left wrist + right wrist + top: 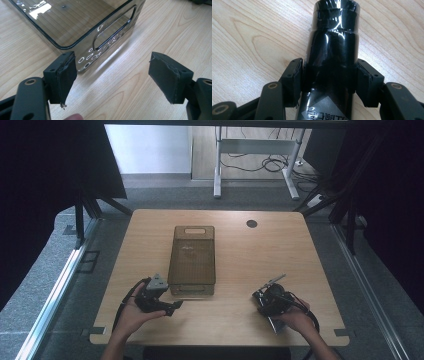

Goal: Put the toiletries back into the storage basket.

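The black bottle [332, 50] lies on the worktop [240, 250] at its near right, wrapped in glossy film, with the right claw [329, 80] closed on its body — both pads press its sides. The clear bin [194, 257] stands at mid-worktop, well apart to the left, and looks the likely place for it. The left claw [112, 77] hangs wide open, holding nothing, just beside the bin's near handle end. To do this well, the grip should stay square on the slick film before lifting — a tilt could let the bottle slip — and the left claw could steady the bin.
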A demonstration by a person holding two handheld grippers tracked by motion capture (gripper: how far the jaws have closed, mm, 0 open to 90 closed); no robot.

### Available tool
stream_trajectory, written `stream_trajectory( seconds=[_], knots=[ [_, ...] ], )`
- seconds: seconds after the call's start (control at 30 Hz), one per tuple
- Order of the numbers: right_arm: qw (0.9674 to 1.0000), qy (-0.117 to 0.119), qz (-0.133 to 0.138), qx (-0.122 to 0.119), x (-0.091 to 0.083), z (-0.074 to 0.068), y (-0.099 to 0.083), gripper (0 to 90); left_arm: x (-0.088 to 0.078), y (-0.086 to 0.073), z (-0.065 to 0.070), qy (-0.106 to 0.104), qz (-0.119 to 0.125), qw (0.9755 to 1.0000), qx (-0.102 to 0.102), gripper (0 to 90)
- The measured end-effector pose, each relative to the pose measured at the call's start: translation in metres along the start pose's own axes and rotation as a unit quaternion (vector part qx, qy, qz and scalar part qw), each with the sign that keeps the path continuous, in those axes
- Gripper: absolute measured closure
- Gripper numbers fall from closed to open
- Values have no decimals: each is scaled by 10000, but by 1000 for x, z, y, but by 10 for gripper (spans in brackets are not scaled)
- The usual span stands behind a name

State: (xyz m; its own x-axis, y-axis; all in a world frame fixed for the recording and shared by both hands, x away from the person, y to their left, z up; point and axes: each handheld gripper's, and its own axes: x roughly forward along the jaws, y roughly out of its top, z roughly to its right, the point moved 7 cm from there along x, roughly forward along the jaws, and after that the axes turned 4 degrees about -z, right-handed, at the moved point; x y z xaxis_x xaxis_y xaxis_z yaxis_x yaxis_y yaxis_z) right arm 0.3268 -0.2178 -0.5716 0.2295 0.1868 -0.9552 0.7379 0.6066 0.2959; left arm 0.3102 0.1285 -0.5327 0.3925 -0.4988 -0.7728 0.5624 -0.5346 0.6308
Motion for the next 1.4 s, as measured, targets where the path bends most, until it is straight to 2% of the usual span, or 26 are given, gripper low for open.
stream_trajectory(
  seconds=[0.37,0.63,1.1,1.23,1.4],
  knots=[
    [10000,17,32,12,0,0,0,447,4,0,4,-43,-55,10000,67,224],
    [9999,27,94,33,0,0,-1,448,8,0,9,-122,-125,9996,212,221],
    [9998,39,201,73,0,-1,-2,451,13,-3,9,-122,-227,9994,226,215],
    [9997,55,217,55,-1,-3,-3,451,15,-4,11,-136,-283,9991,300,209],
    [9996,63,254,66,-1,-3,-3,452,24,-7,15,-104,-490,9976,486,197]
  ],
)
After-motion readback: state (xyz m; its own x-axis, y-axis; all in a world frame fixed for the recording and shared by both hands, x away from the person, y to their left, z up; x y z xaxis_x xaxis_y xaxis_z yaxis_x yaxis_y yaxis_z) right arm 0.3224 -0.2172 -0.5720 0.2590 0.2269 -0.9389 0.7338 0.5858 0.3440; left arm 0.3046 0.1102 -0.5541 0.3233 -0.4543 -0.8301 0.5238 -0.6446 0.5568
